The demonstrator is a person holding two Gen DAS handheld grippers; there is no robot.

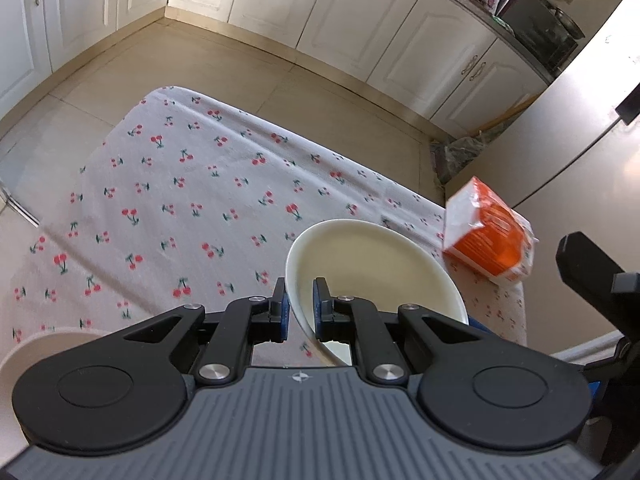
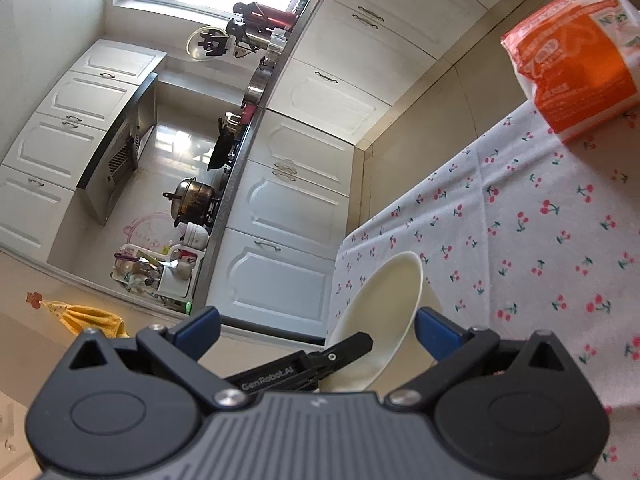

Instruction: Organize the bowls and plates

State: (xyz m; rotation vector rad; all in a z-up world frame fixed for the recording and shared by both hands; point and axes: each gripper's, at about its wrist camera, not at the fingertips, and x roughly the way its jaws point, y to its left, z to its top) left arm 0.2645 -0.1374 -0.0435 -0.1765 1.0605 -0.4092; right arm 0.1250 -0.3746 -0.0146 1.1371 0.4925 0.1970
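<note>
1. Left gripper (image 1: 301,307): fingers clamped on the rim of a cream plate (image 1: 372,268), one blue pad (image 1: 283,312) outside the rim, the other inside.
2. The plate is tilted, raised off the cherry-print tablecloth (image 1: 180,200) at the near right part of the table; its lower edge dips behind the gripper body.
3. Right wrist view shows the same plate (image 2: 380,320) edge-on and steeply tilted, over the table's corner, with a black finger of the left gripper (image 2: 344,350) on its lower rim.
4. Right gripper (image 2: 318,332): jaws spread wide, blue pads (image 2: 198,330) well apart, nothing between them being squeezed. The plate sits just ahead of the gap, near the right-side pad; can't tell if it touches.
5. Second cream dish (image 1: 44,346), a bowl or plate, on the cloth at the near left edge of the left wrist view, mostly hidden by the gripper body.
6. Orange-and-white package (image 1: 488,236) stands on the far right corner of the table, just beyond the plate, apart from it; also seen top right in the right wrist view (image 2: 576,68).
7. White kitchen cabinets (image 1: 360,20) line the far wall; beige tiled floor (image 1: 200,60) between them and the table.
8. Counter clutter with a metal pot (image 2: 192,200) and a dish rack (image 2: 156,272) in the right wrist view.
</note>
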